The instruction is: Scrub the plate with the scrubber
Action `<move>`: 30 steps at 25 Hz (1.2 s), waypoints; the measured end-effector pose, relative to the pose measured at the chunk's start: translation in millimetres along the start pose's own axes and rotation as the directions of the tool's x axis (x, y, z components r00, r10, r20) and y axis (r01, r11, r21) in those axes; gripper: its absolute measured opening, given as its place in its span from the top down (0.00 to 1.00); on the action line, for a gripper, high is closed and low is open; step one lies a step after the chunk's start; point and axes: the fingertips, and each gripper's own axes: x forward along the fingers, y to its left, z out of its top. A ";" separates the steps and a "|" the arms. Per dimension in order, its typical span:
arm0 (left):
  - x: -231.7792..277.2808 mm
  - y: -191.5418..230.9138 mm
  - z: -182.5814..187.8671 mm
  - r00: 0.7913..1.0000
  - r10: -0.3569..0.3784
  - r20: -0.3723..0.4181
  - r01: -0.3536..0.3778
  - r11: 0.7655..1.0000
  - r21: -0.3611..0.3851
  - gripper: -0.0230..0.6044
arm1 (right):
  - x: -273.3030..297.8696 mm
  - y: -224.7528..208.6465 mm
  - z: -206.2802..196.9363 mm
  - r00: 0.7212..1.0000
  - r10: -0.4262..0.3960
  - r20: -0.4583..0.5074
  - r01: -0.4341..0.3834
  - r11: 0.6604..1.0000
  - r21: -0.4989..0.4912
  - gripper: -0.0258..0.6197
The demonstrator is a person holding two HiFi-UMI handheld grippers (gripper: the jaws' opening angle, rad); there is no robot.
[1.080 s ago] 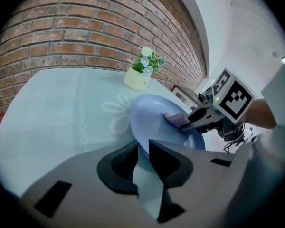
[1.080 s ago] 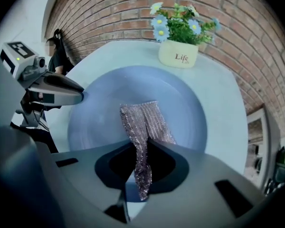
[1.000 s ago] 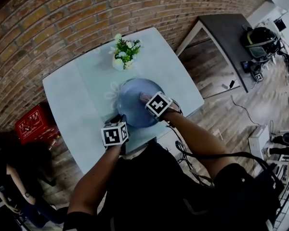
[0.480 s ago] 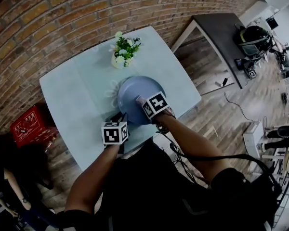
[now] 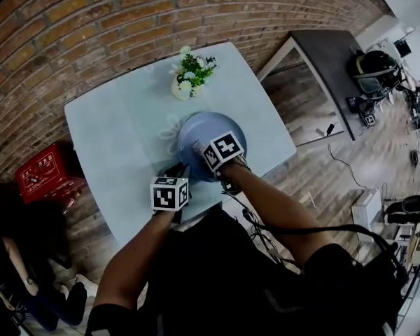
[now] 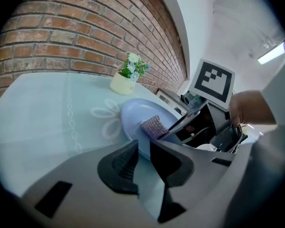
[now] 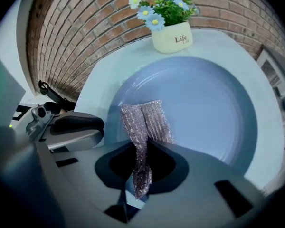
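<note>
A pale blue plate lies on the light table. My right gripper is shut on a silvery mesh scrubber, whose free end rests on the near-left part of the plate. The left gripper is at the plate's near rim. In the left gripper view that rim runs between the two jaws, and the pads stand just off it. That view also shows the scrubber and the right gripper over the plate.
A small cream pot of flowers stands on the table just beyond the plate. A brick wall runs behind the table. A red crate is on the floor at the left, and a dark table stands at the right.
The right gripper has slid the scrubber leftward across the plate, toward the left gripper. The left gripper has stayed at the near rim.
</note>
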 end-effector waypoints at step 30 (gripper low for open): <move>-41.0 27.9 -14.1 0.972 0.212 0.101 -0.196 0.969 -0.150 0.86 | 10.5 50.9 5.4 0.827 0.531 -0.186 -0.535 0.844 0.028 0.87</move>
